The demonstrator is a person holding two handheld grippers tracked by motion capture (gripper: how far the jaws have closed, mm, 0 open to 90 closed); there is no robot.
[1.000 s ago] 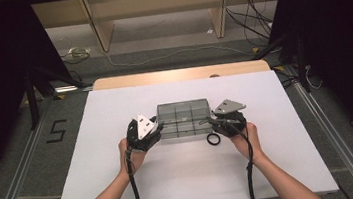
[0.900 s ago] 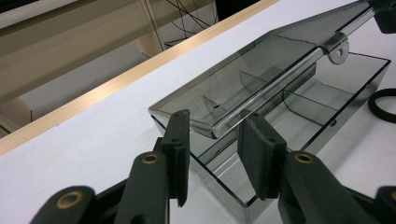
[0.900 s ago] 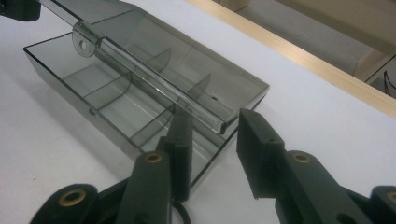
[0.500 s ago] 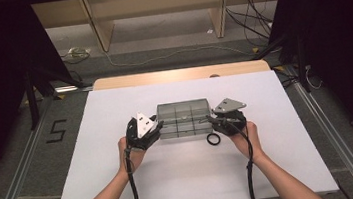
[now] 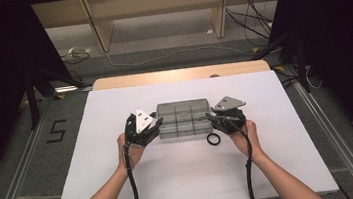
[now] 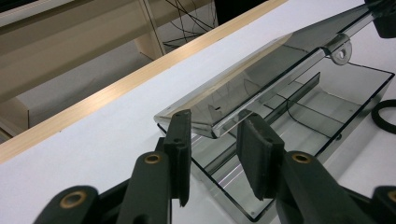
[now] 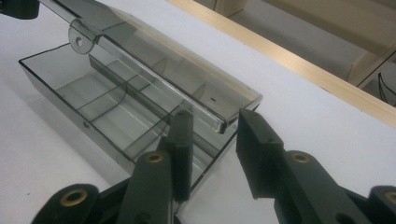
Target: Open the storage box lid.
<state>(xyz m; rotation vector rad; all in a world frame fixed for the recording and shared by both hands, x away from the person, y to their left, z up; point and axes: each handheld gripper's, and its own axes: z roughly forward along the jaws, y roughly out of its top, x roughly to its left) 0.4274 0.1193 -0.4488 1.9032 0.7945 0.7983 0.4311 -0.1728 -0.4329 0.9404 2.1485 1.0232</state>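
A smoky clear compartment box point(image 5: 184, 118) lies mid-table with its lid half raised. My left gripper point(image 5: 158, 124) is at its left end and my right gripper point(image 5: 207, 118) at its right end. In the left gripper view the lid point(image 6: 261, 79) slopes up over the divided base point(image 6: 345, 93), and one lid corner sits between my parted jaws point(image 6: 215, 140). In the right gripper view the other lid point(image 7: 163, 70) corner sits the same way between the jaws point(image 7: 212, 135), above the base point(image 7: 70, 93). Neither pair of pads visibly presses on the lid.
A small black ring point(image 5: 213, 139) lies on the white table sheet point(image 5: 93, 139) just in front of the box's right end, also seen as a ring point(image 6: 385, 116) in the left gripper view. A wooden edge strip point(image 5: 177, 75) borders the table's far side.
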